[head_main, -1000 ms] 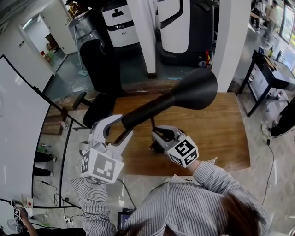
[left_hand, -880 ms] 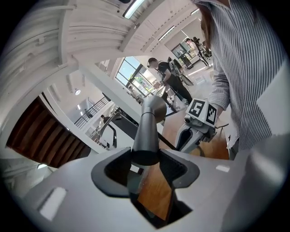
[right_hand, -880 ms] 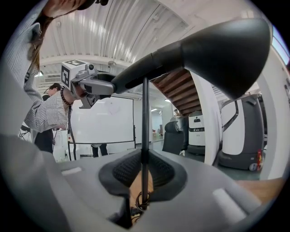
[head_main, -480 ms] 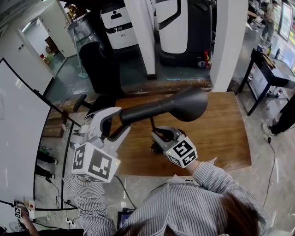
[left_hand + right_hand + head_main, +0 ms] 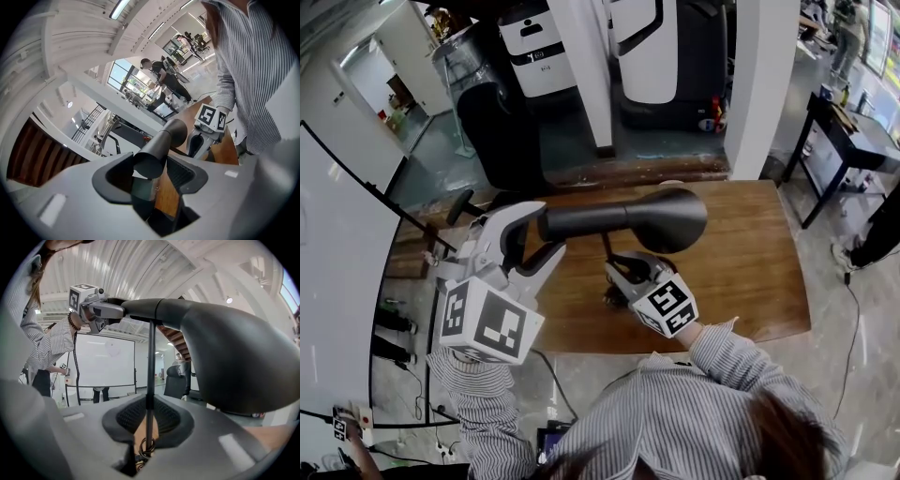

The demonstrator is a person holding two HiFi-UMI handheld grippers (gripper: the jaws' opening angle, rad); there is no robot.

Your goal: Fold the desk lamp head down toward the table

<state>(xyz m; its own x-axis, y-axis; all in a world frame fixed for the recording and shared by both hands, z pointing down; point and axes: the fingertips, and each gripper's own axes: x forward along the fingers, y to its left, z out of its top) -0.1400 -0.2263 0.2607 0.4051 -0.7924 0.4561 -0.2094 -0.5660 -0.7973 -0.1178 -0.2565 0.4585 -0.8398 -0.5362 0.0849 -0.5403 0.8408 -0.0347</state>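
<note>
A black desk lamp stands on the wooden table (image 5: 741, 253). Its cone head (image 5: 670, 218) and long rear tube (image 5: 581, 222) lie about level above the thin stem (image 5: 151, 366). My left gripper (image 5: 534, 239) is at the tube's rear end (image 5: 150, 161); its jaws are opening, with the tube end between them and a gap beside it. My right gripper (image 5: 617, 275) is low near the lamp's base. In the right gripper view its jaws (image 5: 147, 427) are shut on the stem. The head (image 5: 234, 357) looms above them.
A black office chair (image 5: 502, 122) stands beyond the table's far left corner, and a whiteboard (image 5: 337, 244) runs along the left. White machines (image 5: 647, 47) and a column (image 5: 759, 75) are behind. A black side table (image 5: 844, 141) stands at the right.
The lamp head has swung from tilted up at the right to about level. My left gripper has moved left and up along the tube to its end. The right gripper has stayed put.
</note>
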